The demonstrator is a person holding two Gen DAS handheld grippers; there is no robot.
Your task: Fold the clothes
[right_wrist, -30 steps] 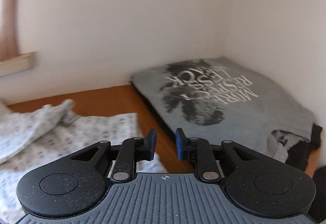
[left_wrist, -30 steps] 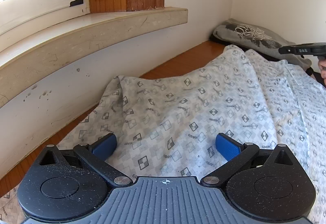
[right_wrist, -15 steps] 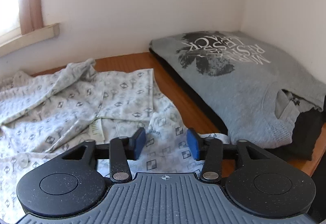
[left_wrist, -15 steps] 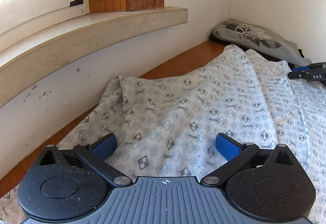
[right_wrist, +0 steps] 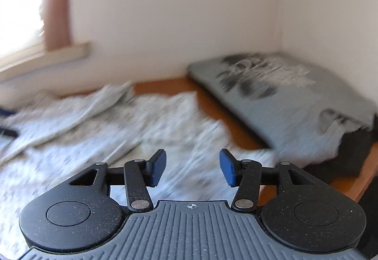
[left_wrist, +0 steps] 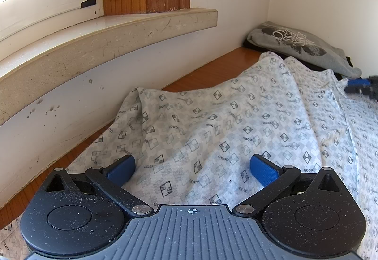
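Lying folded beyond the patterned shirt [left_wrist: 212,123], a grey T-shirt [left_wrist: 300,45] fills the corner.

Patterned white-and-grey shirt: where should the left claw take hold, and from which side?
Grip the crumpled patterned white-and-grey shirt at the raised fold between the open left claw, coming straight forward and down. There the cloth humps up off the wooden table, offering something to pinch.
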